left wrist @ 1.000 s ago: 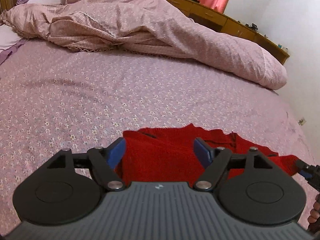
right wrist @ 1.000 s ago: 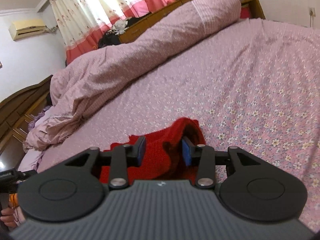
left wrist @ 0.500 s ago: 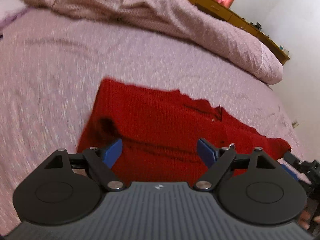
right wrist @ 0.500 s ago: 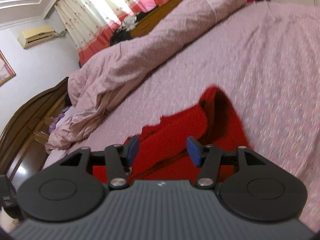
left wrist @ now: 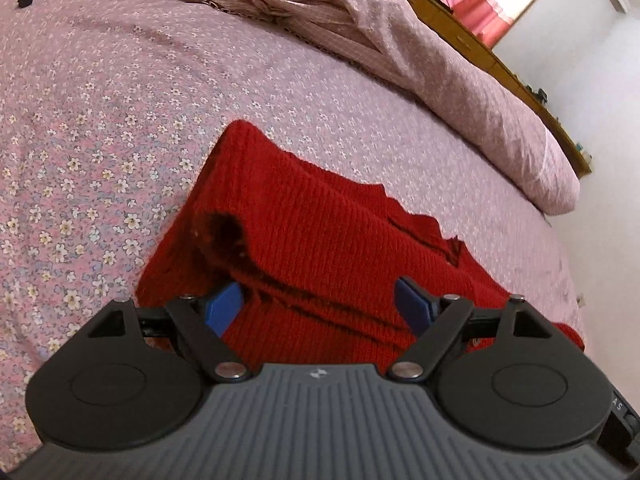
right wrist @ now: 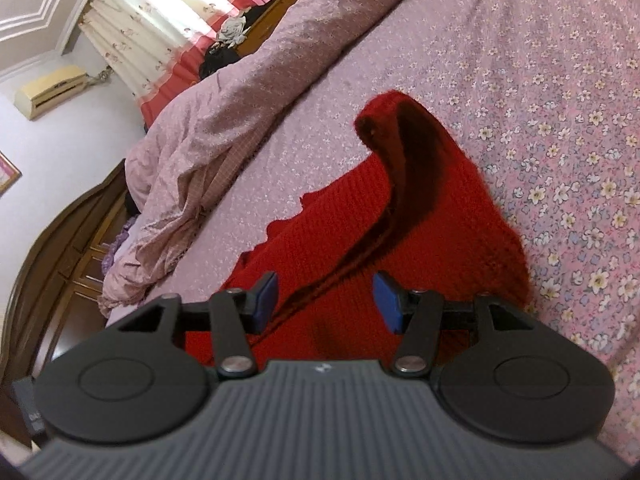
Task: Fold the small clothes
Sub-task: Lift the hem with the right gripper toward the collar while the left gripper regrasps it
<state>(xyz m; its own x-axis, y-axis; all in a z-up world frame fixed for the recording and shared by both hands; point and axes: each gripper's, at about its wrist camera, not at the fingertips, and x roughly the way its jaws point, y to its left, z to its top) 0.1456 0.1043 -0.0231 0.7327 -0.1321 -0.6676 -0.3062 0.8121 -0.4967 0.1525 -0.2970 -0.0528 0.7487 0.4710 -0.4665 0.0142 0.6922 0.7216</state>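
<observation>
A red knit sweater [left wrist: 320, 232] lies on the flowered pink bedsheet [left wrist: 100, 100], folded over on itself with a sleeve opening showing at its near left. My left gripper [left wrist: 320, 306] is open just above the sweater's near edge, its blue pads spread wide and holding nothing. In the right wrist view the same sweater [right wrist: 420, 232] shows a raised fold and a dark sleeve opening. My right gripper [right wrist: 326, 300] is open above the sweater's near part, with red knit between the pads but not pinched.
A rumpled pink duvet [left wrist: 400, 40] lies along the far side of the bed [right wrist: 240, 92]. A wooden sideboard [left wrist: 500, 64] and pink curtains [right wrist: 168, 32] stand behind it. A dark wooden headboard [right wrist: 60, 240] is at the left of the right wrist view.
Both grippers have pulled back and up from the sweater, and more of it shows now. The right gripper's pads have spread apart and let go of the knit.
</observation>
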